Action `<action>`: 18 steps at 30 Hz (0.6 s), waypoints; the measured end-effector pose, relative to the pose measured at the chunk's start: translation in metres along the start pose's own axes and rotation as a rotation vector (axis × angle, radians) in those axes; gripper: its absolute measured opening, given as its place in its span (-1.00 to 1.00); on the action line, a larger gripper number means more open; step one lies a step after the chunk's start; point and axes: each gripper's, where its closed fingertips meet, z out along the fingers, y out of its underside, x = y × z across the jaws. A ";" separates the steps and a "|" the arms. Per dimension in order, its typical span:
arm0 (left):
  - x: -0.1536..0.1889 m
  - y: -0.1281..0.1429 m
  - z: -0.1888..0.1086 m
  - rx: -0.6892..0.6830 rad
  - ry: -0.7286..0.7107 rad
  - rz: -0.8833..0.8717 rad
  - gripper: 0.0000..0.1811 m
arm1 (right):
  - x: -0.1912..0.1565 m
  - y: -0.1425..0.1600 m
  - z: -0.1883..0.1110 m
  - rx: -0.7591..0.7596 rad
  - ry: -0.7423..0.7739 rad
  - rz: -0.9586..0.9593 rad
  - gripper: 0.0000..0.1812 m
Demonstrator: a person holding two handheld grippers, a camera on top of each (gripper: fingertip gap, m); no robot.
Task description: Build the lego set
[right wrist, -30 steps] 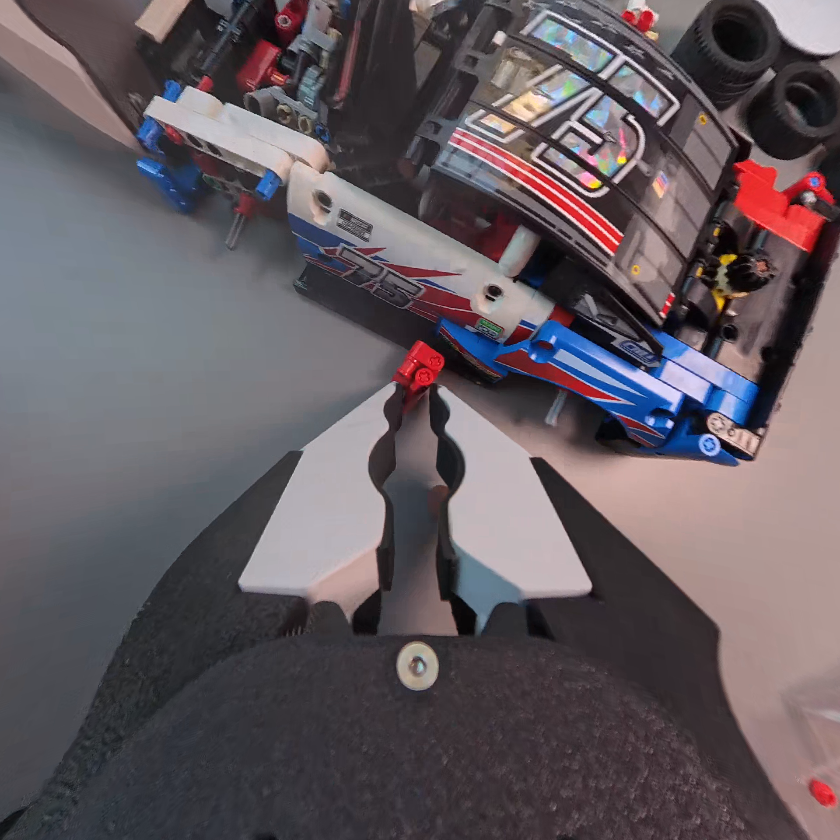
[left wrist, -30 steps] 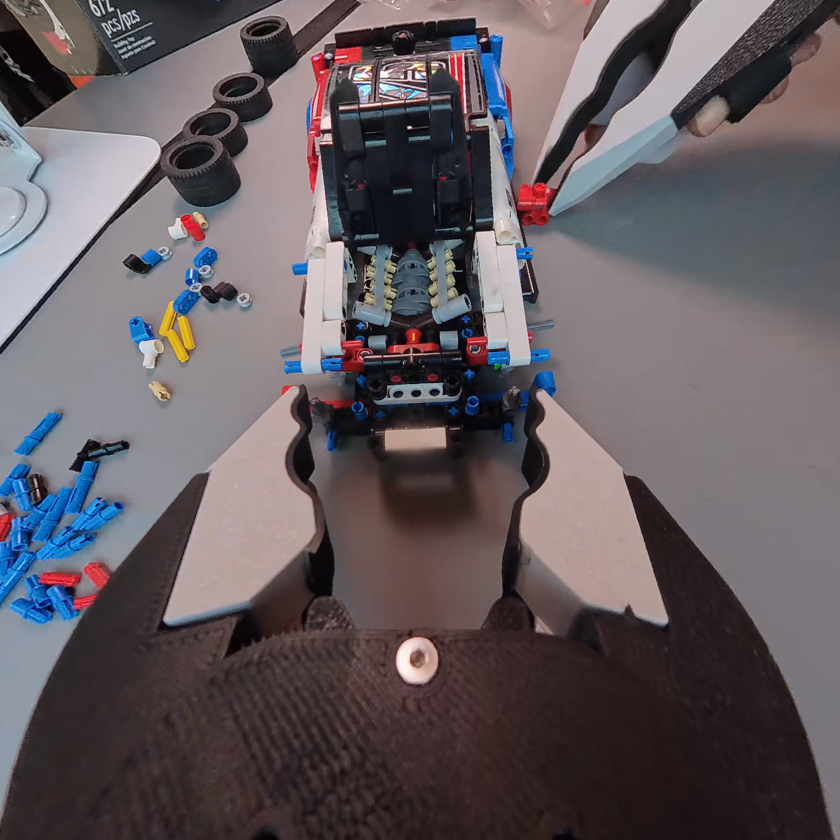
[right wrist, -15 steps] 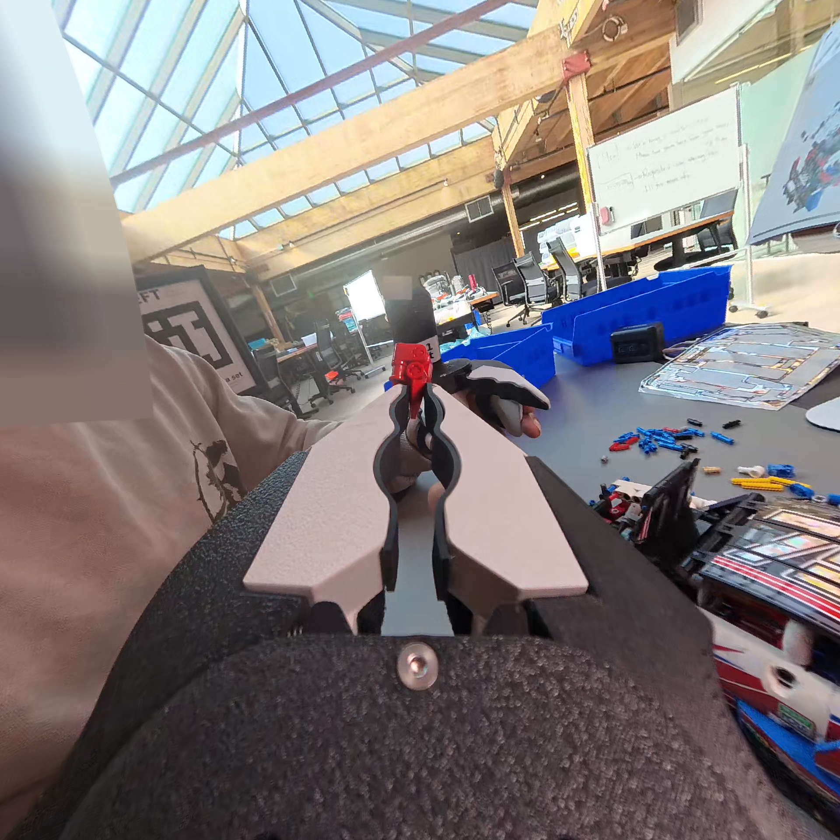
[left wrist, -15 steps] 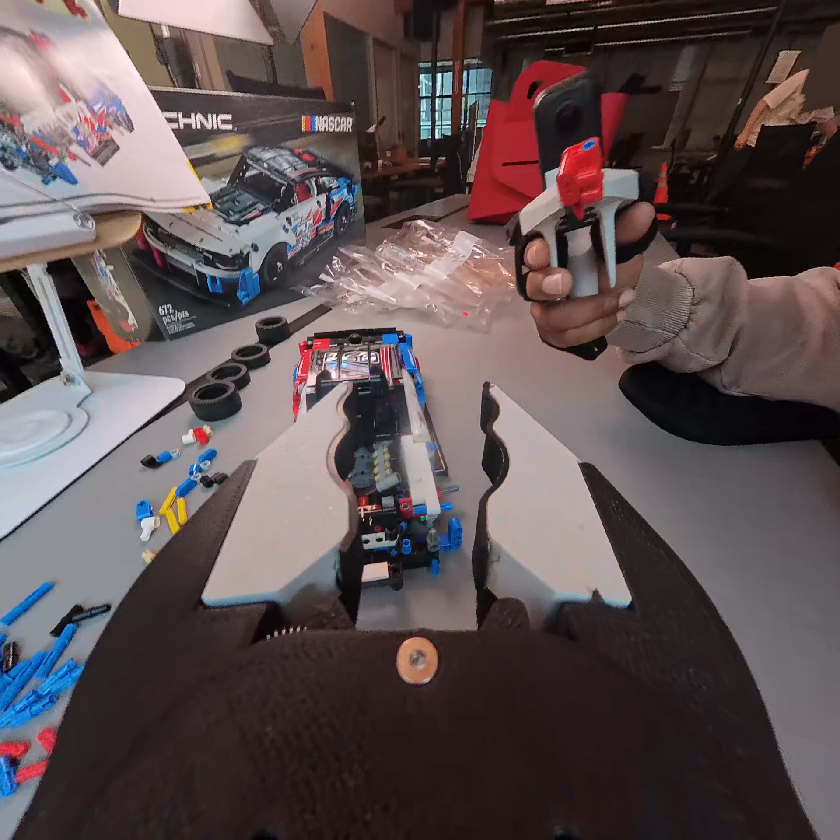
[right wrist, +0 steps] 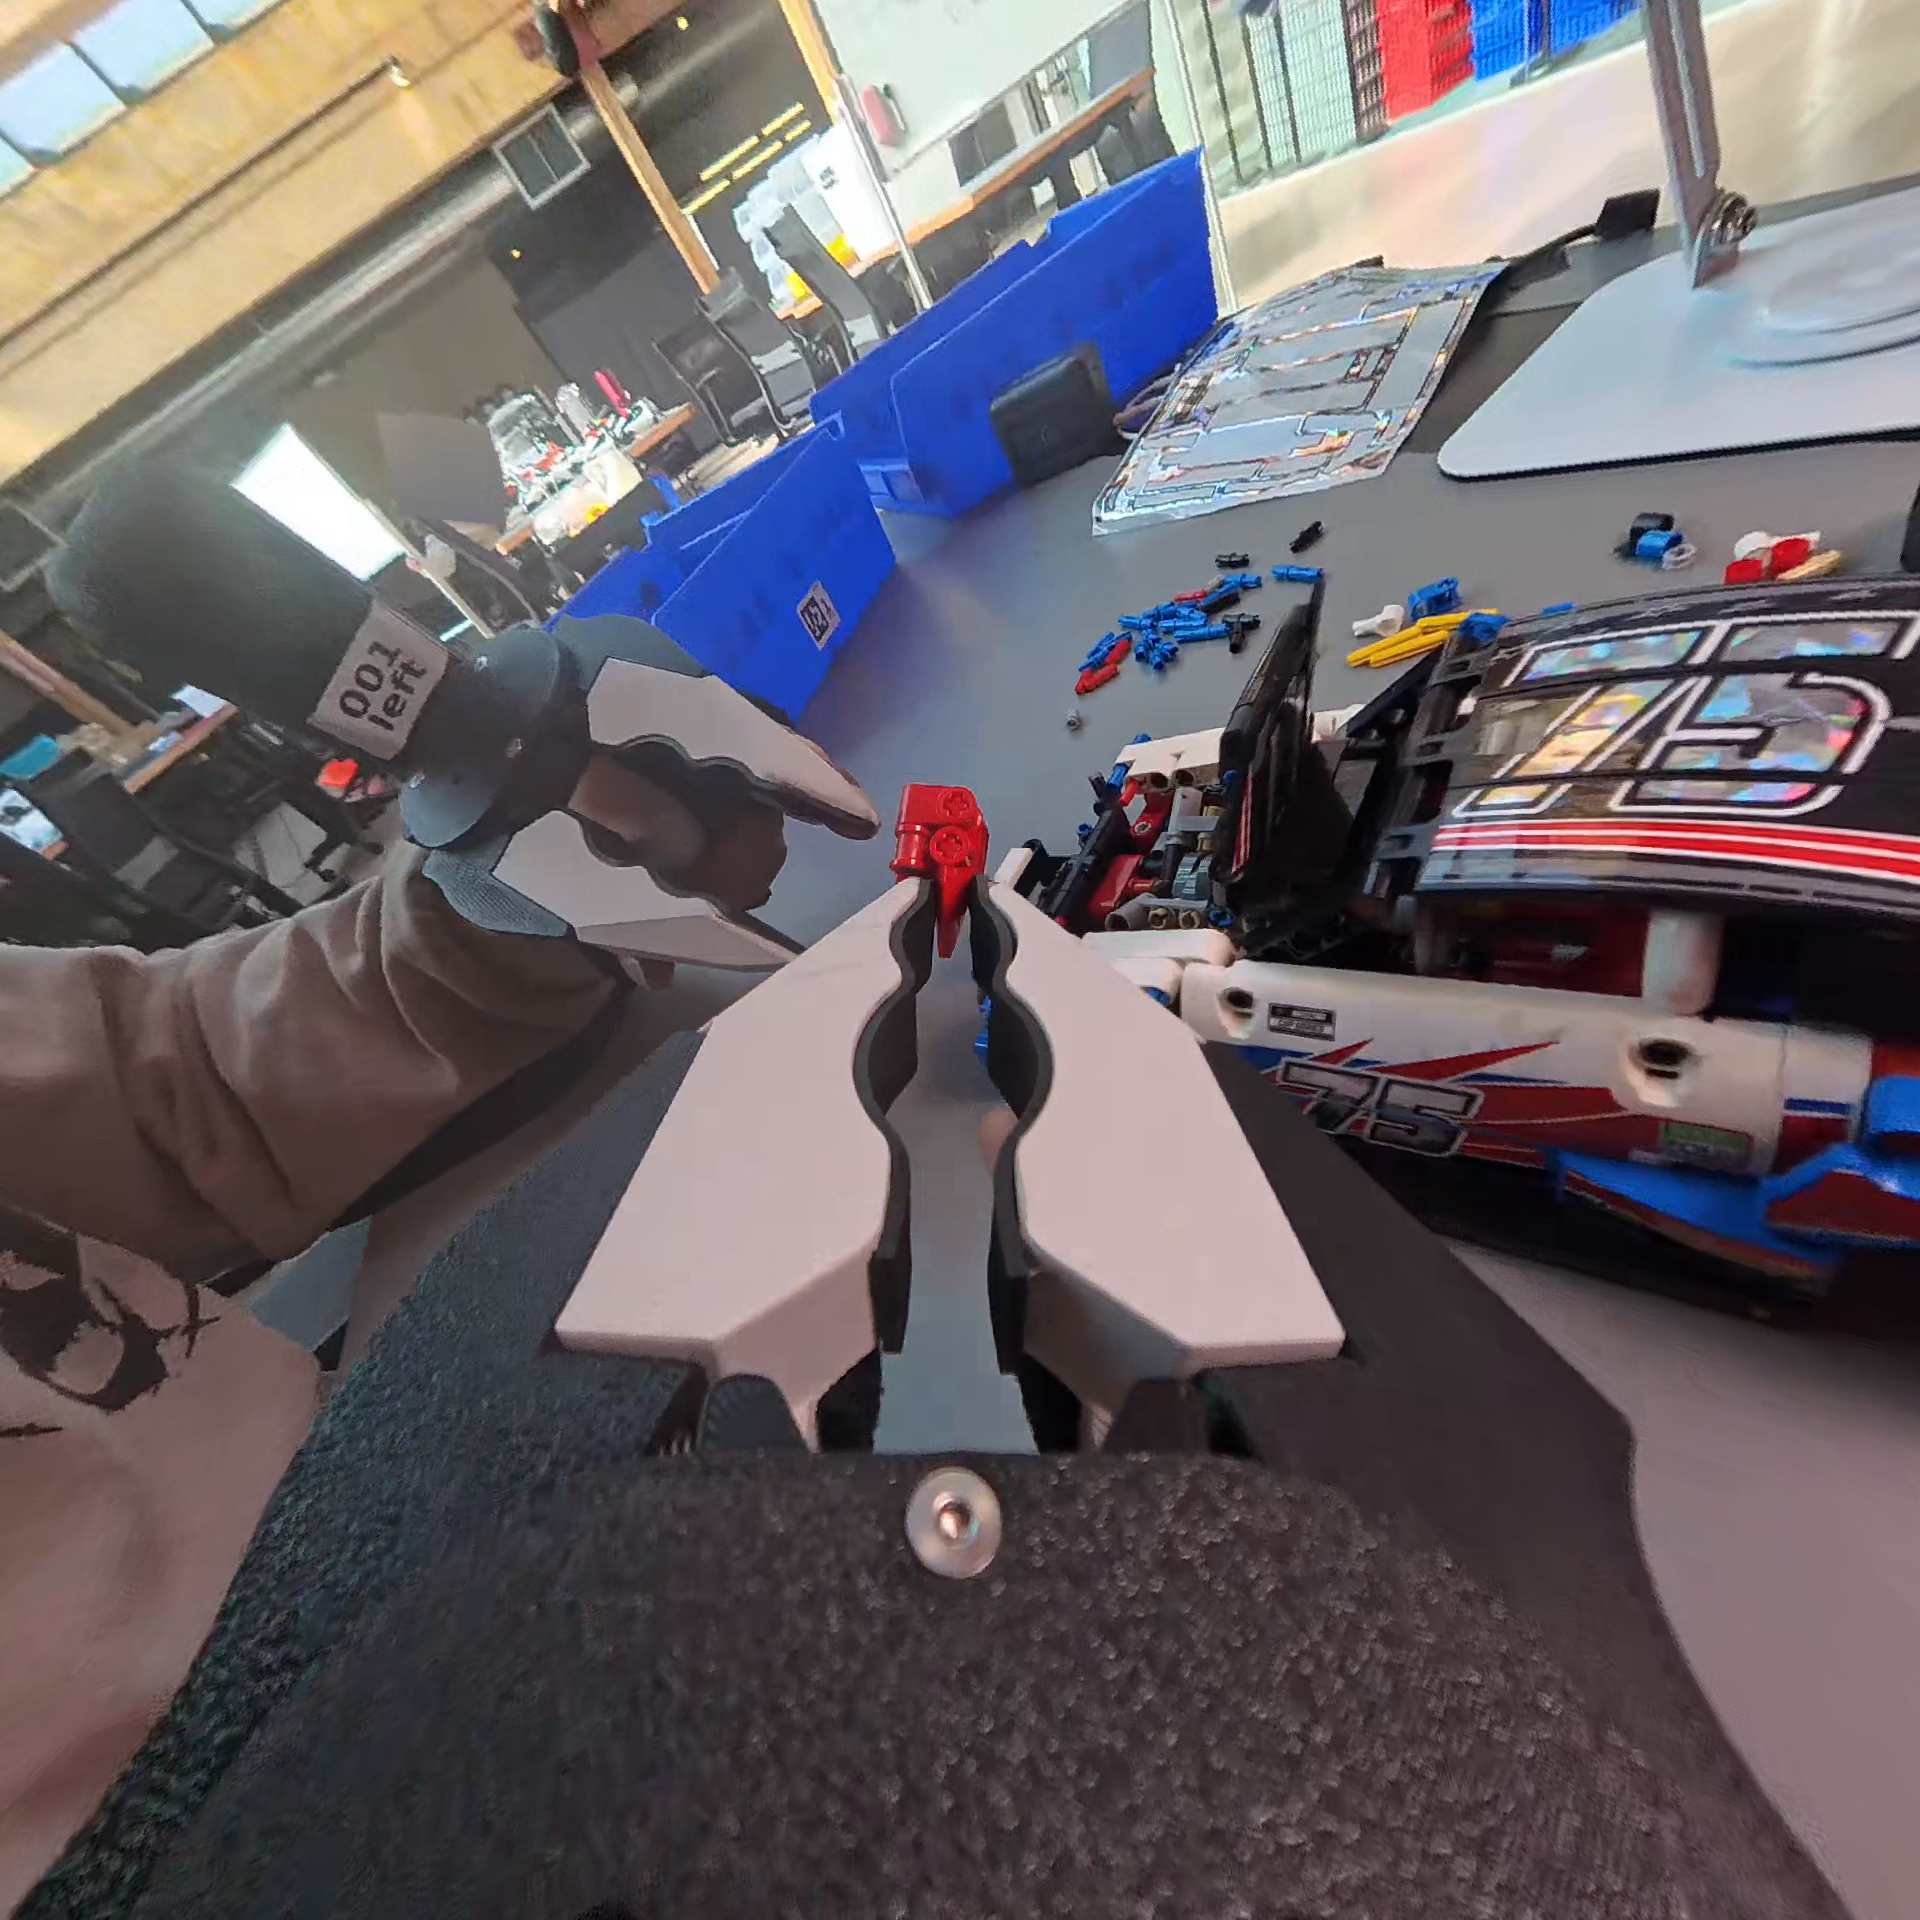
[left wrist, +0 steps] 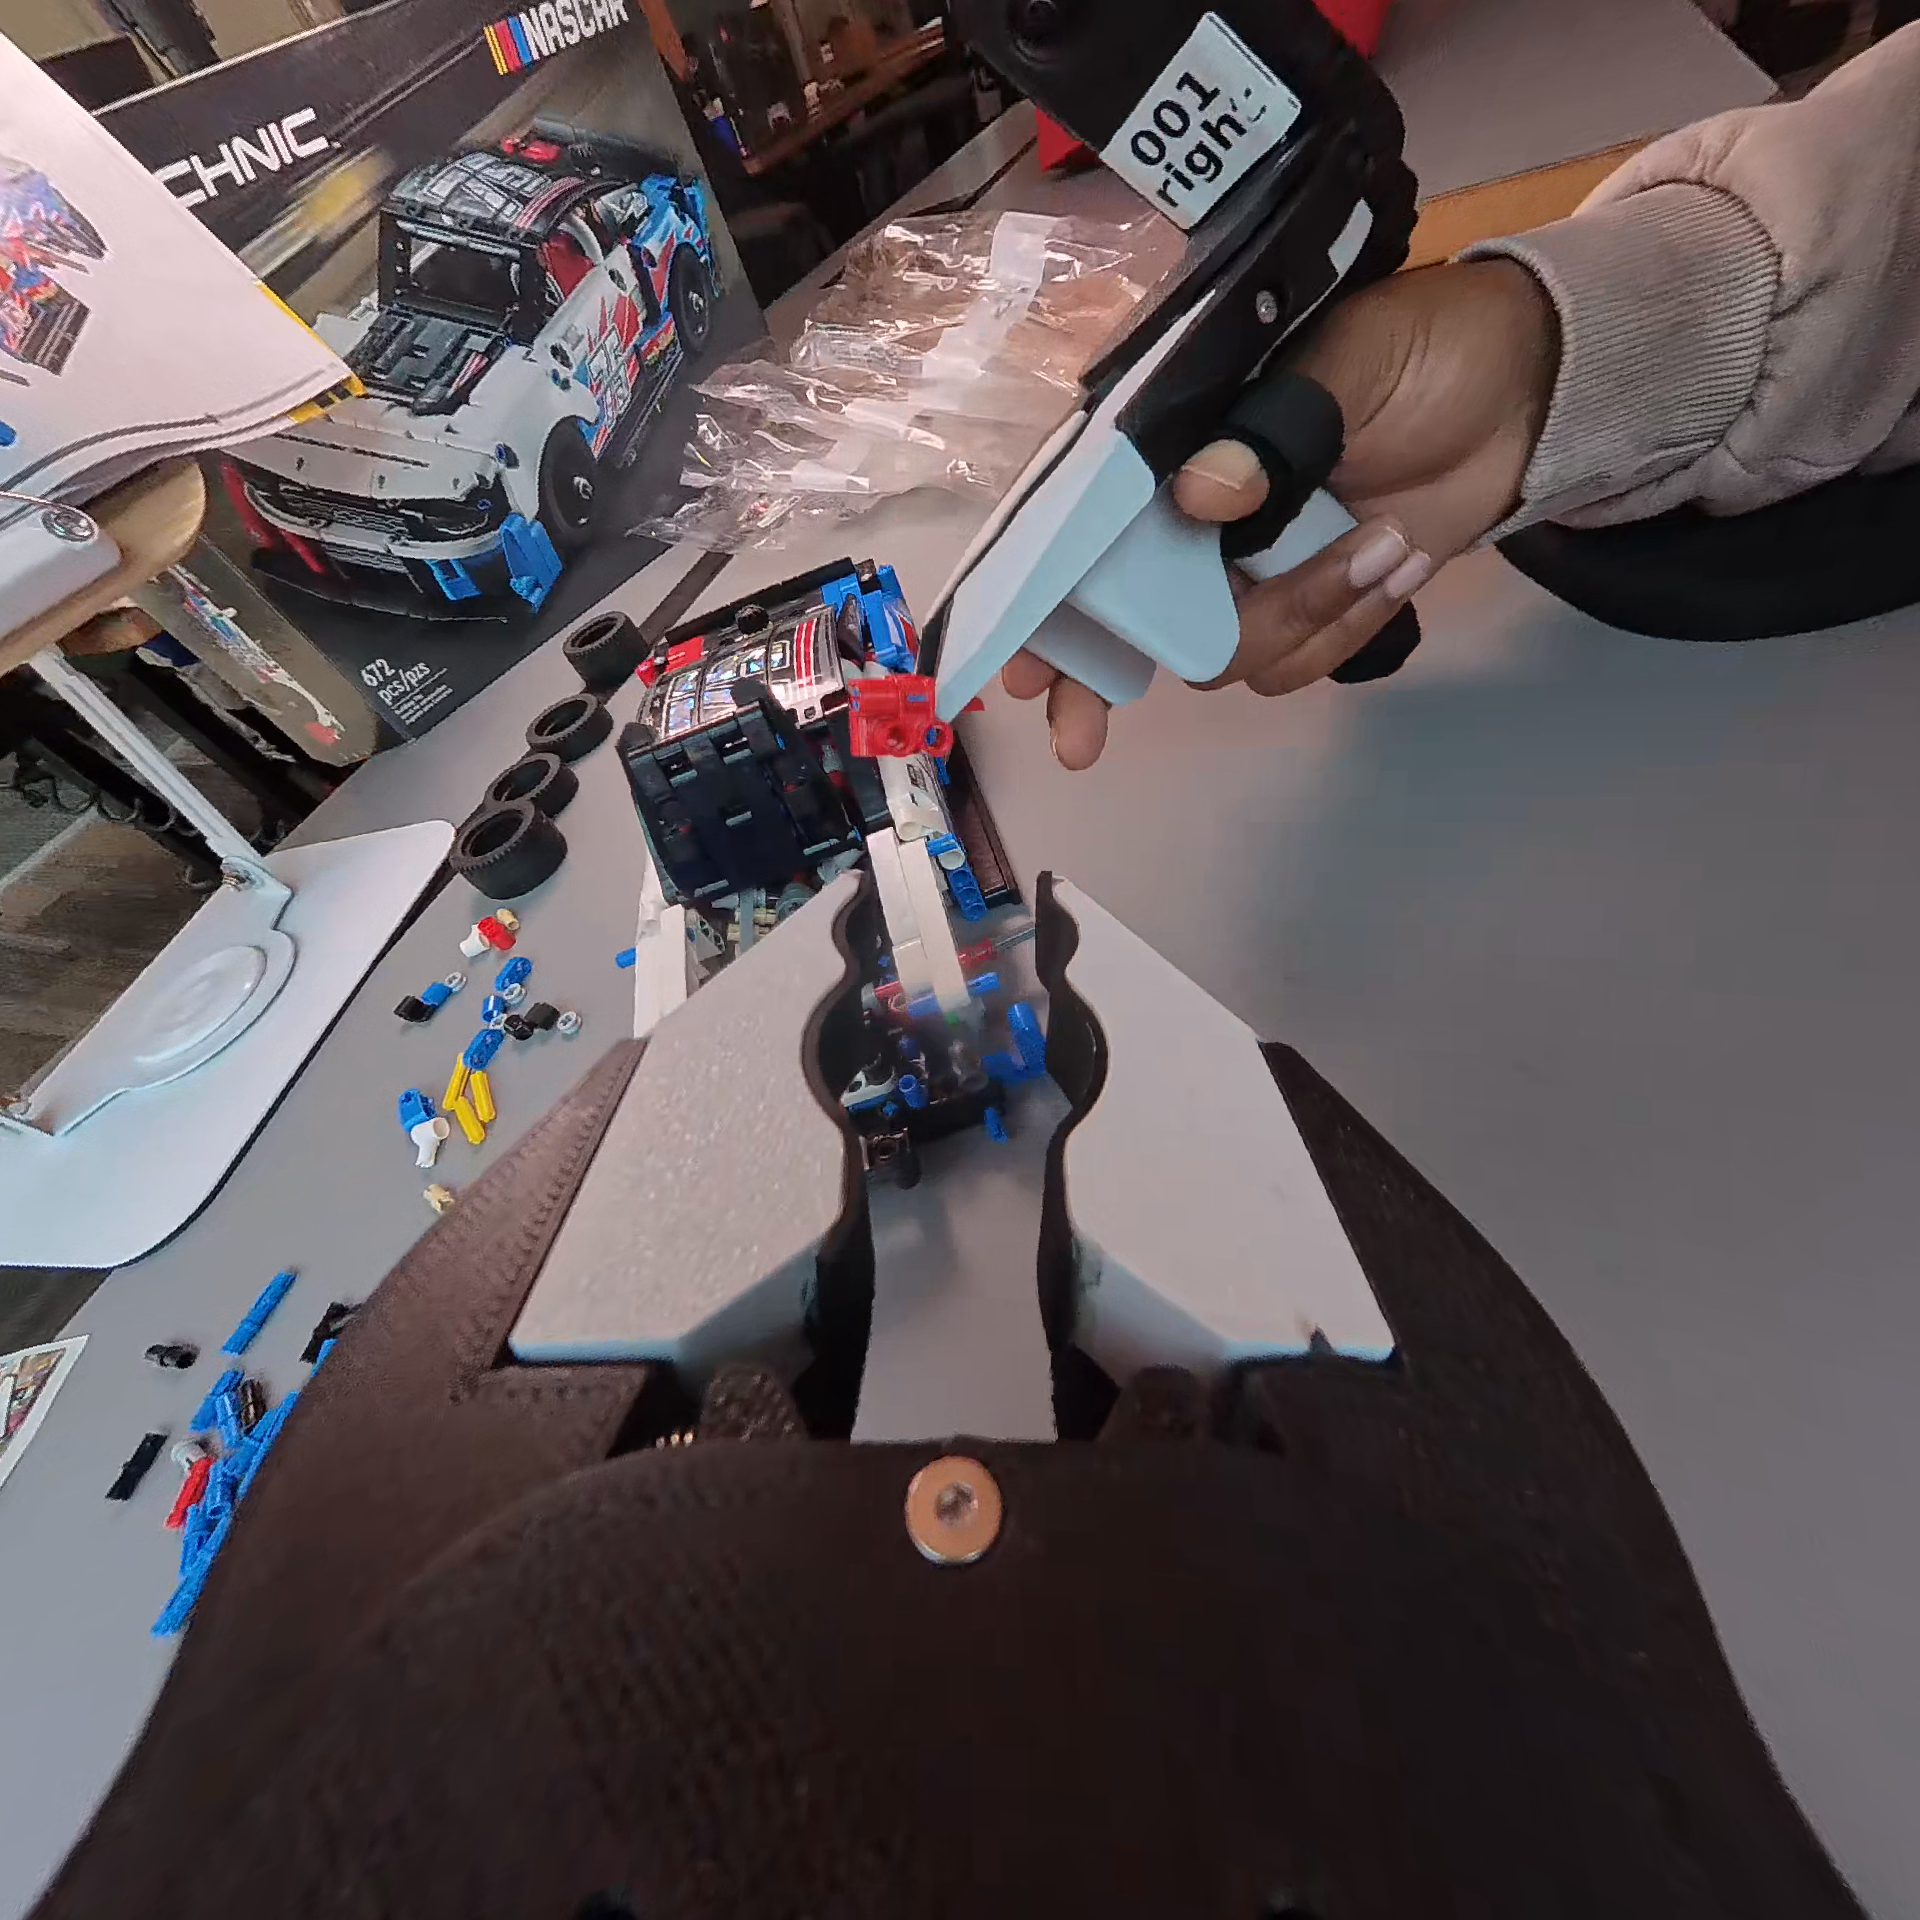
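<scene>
The partly built race car [left wrist: 769, 790] stands on the grey table [left wrist: 1507, 1039], its black roof and white and blue side panel facing the right wrist view [right wrist: 1558, 831]. My right gripper [right wrist: 948, 891] is shut on a small red connector piece [right wrist: 940, 836] and holds it in the air above the car's right side. It also shows in the left wrist view [left wrist: 940, 698] with the red piece [left wrist: 894, 717] at its tips. My left gripper [left wrist: 951, 894] is open and empty, raised over the car's near end. In the right wrist view its tips [right wrist: 831, 883] are close to the red piece, without touching it.
Several black tyres [left wrist: 530, 790] lie left of the car. Loose blue, yellow and red pins [left wrist: 468, 1049] are scattered on the left. The set box [left wrist: 468, 312], a booklet stand base [left wrist: 187, 1018] and plastic bags [left wrist: 914, 343] stand behind. Blue bins [right wrist: 935, 436] and a sticker sheet [right wrist: 1299, 384] lie farther off. Across from one pair of fingers to the other is roughly 5 centimetres.
My right gripper lifted the red piece from the table beside the car, raised it high, then brought it down near my left gripper. My left gripper rose and its jaws narrowed.
</scene>
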 end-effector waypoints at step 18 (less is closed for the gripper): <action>0.009 -0.002 0.009 0.015 -0.040 0.033 -0.98 | -0.020 0.024 0.011 -0.084 -0.119 0.049 -0.95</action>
